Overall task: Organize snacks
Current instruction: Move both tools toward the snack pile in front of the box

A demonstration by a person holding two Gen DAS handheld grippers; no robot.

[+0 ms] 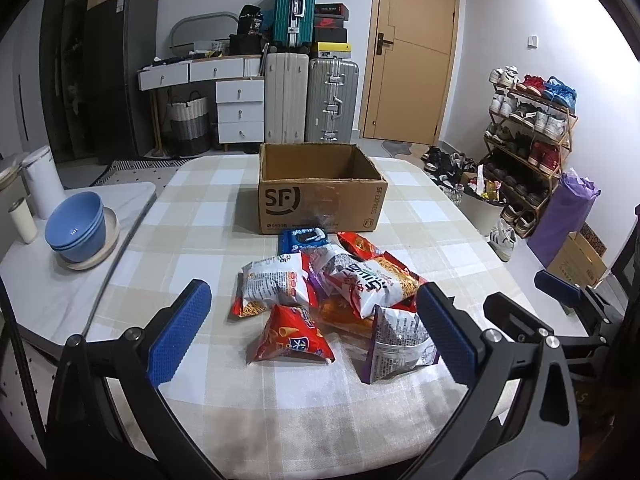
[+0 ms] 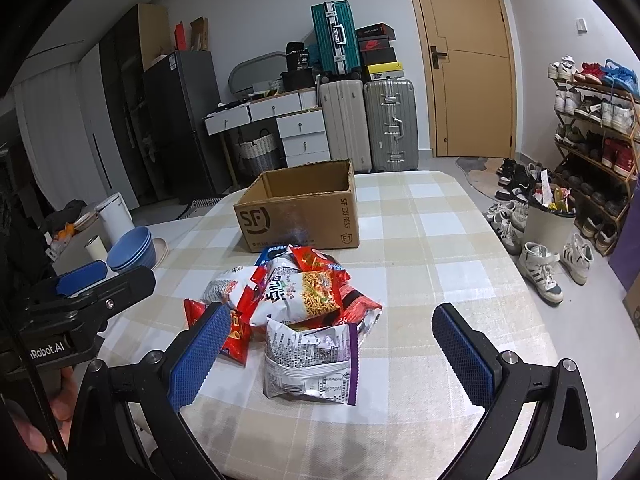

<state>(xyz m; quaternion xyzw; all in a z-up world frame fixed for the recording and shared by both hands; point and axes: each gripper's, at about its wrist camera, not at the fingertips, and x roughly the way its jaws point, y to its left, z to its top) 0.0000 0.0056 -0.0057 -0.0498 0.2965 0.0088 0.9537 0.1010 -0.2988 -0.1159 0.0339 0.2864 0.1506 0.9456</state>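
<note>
A pile of snack bags point(image 1: 340, 292) lies on the checked table, also in the right wrist view point(image 2: 300, 304). A red bag point(image 1: 292, 334) and a silver-and-purple bag point(image 1: 400, 344) lie at its near side; the latter shows in the right wrist view point(image 2: 310, 360). A blue cookie pack point(image 1: 304, 238) lies by the open, empty cardboard box point(image 1: 322, 190), also seen in the right view point(image 2: 300, 208). My left gripper point(image 1: 316, 332) is open, above the pile's near edge. My right gripper point(image 2: 332, 352) is open, around the silver-and-purple bag without touching it.
Stacked blue bowls point(image 1: 76, 226) on a plate, a white cup and a white jug stand on a side surface at left. The table's right edge drops to the floor with shoes and a bin point(image 2: 548, 224). Suitcases and drawers stand behind.
</note>
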